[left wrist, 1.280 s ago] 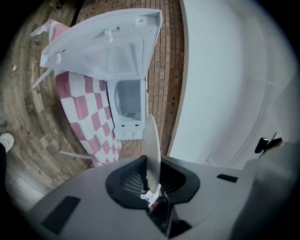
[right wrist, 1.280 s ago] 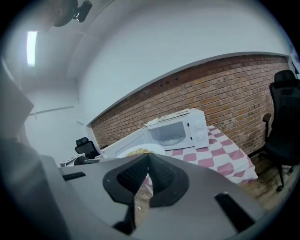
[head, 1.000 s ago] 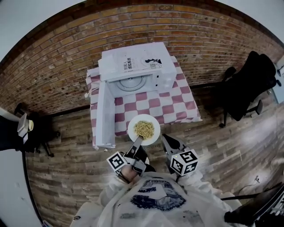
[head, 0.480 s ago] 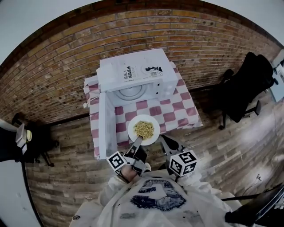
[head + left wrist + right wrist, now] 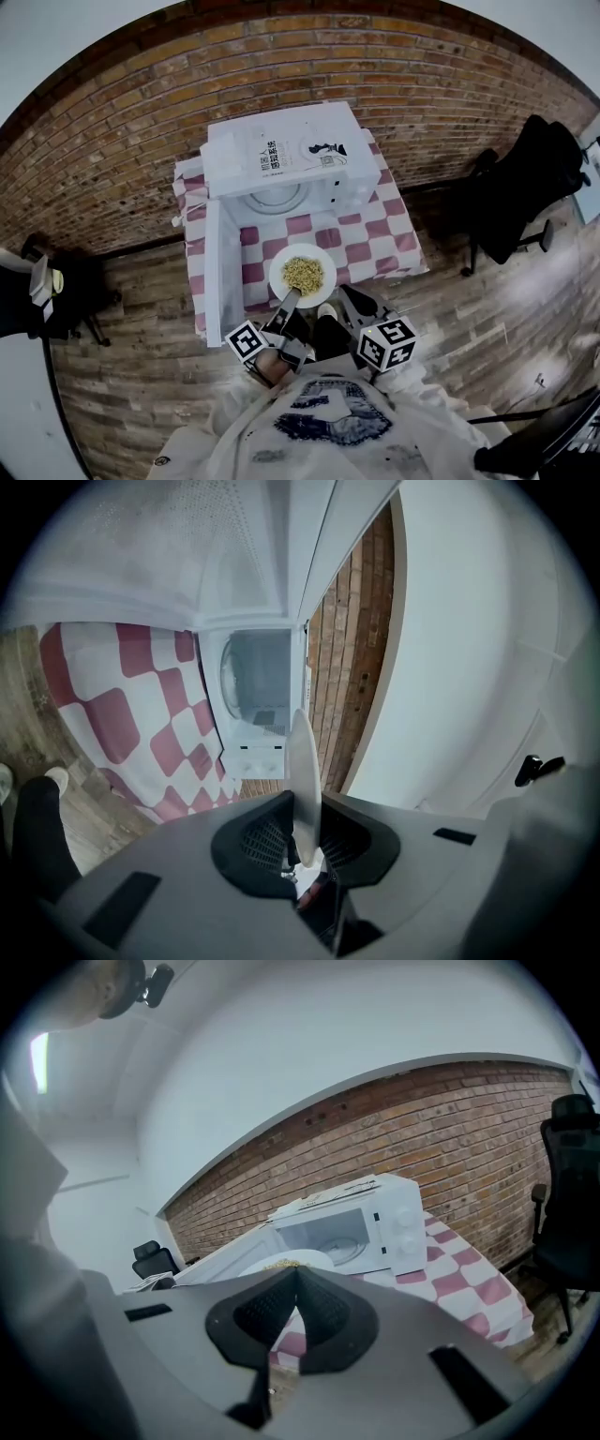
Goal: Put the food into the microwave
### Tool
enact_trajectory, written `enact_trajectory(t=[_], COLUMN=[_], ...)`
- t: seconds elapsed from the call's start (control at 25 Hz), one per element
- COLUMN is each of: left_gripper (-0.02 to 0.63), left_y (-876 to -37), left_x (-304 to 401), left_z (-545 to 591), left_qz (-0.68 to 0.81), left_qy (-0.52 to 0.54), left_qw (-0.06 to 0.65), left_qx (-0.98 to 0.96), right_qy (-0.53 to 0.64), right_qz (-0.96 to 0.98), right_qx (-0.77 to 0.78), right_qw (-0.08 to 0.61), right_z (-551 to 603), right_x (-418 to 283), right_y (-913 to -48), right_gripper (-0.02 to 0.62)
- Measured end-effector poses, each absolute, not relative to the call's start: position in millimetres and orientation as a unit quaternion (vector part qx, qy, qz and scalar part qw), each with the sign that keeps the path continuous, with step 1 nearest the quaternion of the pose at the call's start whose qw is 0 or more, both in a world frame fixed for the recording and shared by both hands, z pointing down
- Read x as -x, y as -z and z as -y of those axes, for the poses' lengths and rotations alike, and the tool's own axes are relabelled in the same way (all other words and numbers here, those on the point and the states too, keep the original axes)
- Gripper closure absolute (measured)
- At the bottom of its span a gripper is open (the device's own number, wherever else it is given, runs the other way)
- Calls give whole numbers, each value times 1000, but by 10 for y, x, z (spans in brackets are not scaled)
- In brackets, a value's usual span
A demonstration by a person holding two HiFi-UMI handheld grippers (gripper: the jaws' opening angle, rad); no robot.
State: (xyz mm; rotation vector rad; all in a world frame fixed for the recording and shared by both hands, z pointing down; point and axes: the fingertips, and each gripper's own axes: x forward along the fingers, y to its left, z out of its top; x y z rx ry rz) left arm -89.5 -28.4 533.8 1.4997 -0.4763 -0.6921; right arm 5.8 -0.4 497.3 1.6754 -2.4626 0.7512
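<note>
One white microwave stands on one red-and-white checked tablecloth, and there is one white plate bearing one heap of food. One person holds two grippers, the left gripper and the right gripper. There are two black office chairs, the right-hand chair and the left-hand chair.

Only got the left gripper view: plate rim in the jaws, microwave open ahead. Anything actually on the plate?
Observer: Yes. The head view shows a yellowish heap of food in the middle of the plate.
Operator: Right gripper doing anything?
Observer: No. The right gripper sits beside the plate's right edge, jaws together on nothing.
Operator: Plate inside yet?
Observer: No. In the head view it overlaps the near edge of the table, short of the microwave.
</note>
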Motion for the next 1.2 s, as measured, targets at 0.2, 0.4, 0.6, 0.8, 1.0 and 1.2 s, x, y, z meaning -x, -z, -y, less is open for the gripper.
enact_trajectory(t=[0.2, 0.4, 0.6, 0.8, 1.0, 1.2], left_gripper=[543, 543, 543, 543, 543, 543], left_y=[-5375, -5424, -5511, -5552, -5613, -5729], left_x=[886, 858, 761, 676, 615, 609], left_z=[562, 891, 1224, 1504, 1720, 1858], left_qz=[230, 255, 272, 283, 298, 321], left_qy=[315, 326, 335, 343, 355, 362], left_qw=[648, 645, 639, 635, 627, 620], left_qx=[-654, -642, -637, -632, -626, -617], right_qy=[-248, -253, -257, -259, -258, -259], right_qz=[812, 823, 832, 841, 854, 865], right_qx=[-527, -507, -490, -471, -448, -426], right_qw=[37, 43, 48, 55, 58, 60], right_z=[357, 742, 1102, 1439, 1713, 1906], right_x=[-98, -166, -283, -372, -428, -481], right_y=[-4985, -4987, -5031, -5041, -5057, -5092], right_gripper=[581, 581, 581, 581, 581, 581])
